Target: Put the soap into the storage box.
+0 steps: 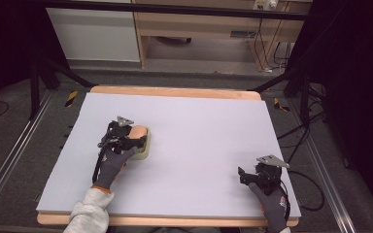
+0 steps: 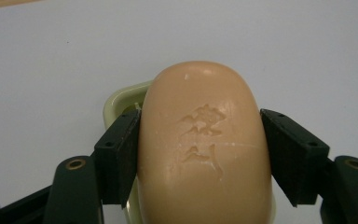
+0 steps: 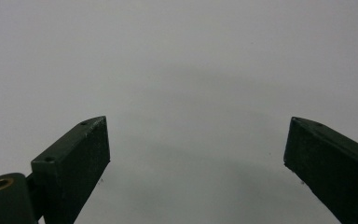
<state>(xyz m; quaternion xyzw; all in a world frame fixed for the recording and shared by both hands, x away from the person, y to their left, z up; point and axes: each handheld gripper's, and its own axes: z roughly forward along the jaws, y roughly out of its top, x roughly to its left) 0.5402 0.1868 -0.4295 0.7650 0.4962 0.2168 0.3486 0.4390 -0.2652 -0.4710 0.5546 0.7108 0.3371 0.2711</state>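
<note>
In the high view, a pale grey-lilac board [image 1: 199,145] covers a wooden table, and the person's forearms come in from the bottom edge, each gloved hand holding a black two-jaw gripper. The left gripper [image 1: 137,139] sits left of the board's middle, its grey three-cornered plate on top, with its jaws reaching onto a smooth, rounded, peach-coloured bar of soap [image 1: 139,132] that lies over a pale green plastic soap dish [image 1: 144,151]. The right gripper [image 1: 243,175] rests low near the board's right front corner, well apart from the soap and dish, over bare board. In the left gripper view, the soap bar [image 2: 205,149] stands between the two black jaws; both inner faces press against its long sides, so this gripper is clamped on the bar. Raised-edged characters are stamped into the soap's upper face, with a thin scratch line running across them. The soap dish's [image 2: 121,100] light green rim peeks out behind the soap at its upper left, and a sliver of it shows below the left jaw; whether the bar is touching the dish or held just above it cannot be told. In the right gripper view, the two black jaws stand wide apart, with nothing between them, above the plain grey board [image 3: 191,70].
</note>
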